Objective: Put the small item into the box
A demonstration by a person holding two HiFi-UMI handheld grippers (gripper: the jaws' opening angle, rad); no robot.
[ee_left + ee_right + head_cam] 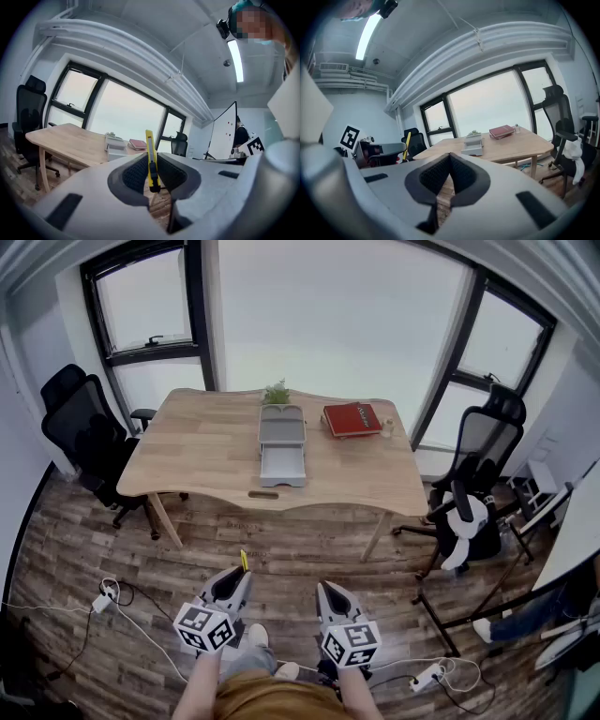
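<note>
Well short of the bench (197, 446), left hand-held gripper (151, 177) pinches a cutter (149, 152) mid-body; it looks light, stiff, probably slick; right hand-held gripper (449, 161) closed on nothing.

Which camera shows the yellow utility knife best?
The left gripper view: the yellow utility knife stands upright, clamped between the left tongs. The head view shows only its yellow tip; the right gripper view shows a distant yellow sliver.
</note>
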